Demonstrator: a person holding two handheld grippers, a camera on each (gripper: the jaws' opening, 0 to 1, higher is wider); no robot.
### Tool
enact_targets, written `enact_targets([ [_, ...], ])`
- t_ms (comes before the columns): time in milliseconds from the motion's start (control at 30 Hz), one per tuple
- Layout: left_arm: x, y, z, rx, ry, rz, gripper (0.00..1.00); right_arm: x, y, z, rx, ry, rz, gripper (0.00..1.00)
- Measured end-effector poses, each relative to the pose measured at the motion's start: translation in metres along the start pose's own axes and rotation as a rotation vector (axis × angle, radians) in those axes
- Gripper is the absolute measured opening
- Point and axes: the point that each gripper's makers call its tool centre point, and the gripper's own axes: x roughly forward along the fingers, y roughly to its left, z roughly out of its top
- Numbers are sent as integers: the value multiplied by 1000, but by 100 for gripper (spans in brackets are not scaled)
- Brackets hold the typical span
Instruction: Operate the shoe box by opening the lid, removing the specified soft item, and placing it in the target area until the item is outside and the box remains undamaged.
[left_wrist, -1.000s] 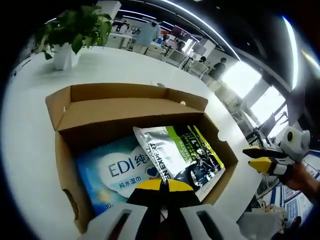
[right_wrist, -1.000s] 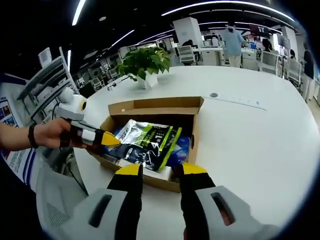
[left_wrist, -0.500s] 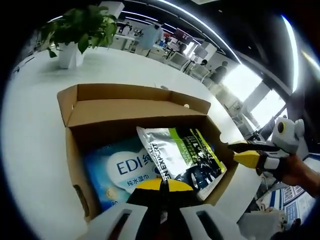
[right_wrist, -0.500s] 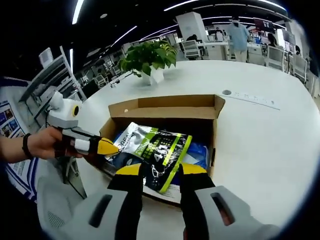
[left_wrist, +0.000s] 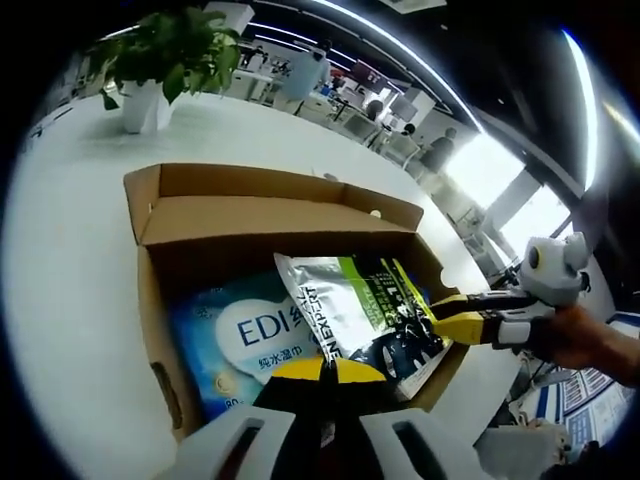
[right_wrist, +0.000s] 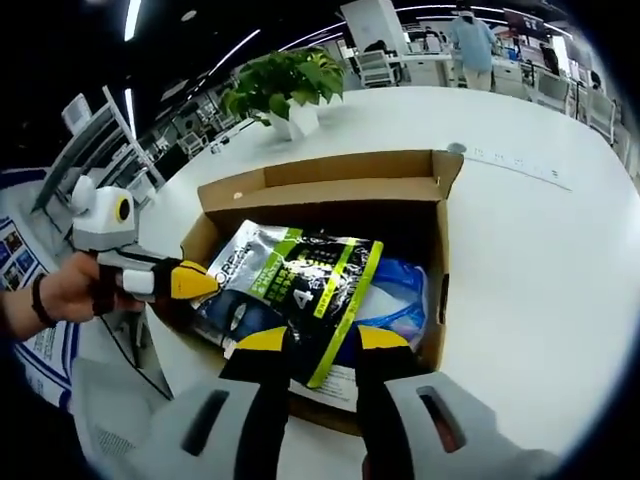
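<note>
The open brown cardboard shoe box (right_wrist: 330, 185) sits on the white table (right_wrist: 540, 240) with its lid flap folded back on the far side. Inside it, a silver, green and black soft foil pouch (right_wrist: 300, 285) lies on top of a blue pack of wet wipes (left_wrist: 245, 345).

Key relation: in the right gripper view, the pouch lies directly ahead of my right gripper (right_wrist: 322, 340) and slightly below it. Its long axis runs from the box's near wall toward the lid flap, roughly in line with my jaws. The near end of the pouch shows between the two yellow tips. I judge the right gripper to be the nearer one and better aligned for the pick.

Right gripper state: jaws parted to a moderate gap, nothing gripped. I cannot tell whether a tip touches the pouch.

Left gripper (left_wrist: 322, 370) state: yellow tips close together with only a thin gap, nothing held. It hangs above the box's near wall in its own view.

In the left gripper view, the right gripper reaches in over the box's right wall, its tips at the pouch edge.

Next move, as I judge it: close the right jaws on the pouch's near end and lift clear of the walls without dragging on the cardboard.
</note>
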Motion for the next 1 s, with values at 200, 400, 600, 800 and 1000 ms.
enact_targets([
  [200, 0, 0, -1, 2, 4, -1, 1, 1, -3, 0, 13, 5, -8, 18],
  [400, 2, -6, -4, 25, 24, -3, 0, -1, -5, 3, 98, -16, 11, 10],
  [600, 4, -10, -5, 37, 33, -14, 0, -7, -2, 4, 102, -30, 15, 0],
  [800, 0, -17, -1, 39, 18, -22, 0, -14, -3, 11, 110, -56, 16, 0],
  [1000, 0, -19, 5, 51, 8, -22, 0, -22, -1, 19, 110, -83, 18, 0],
])
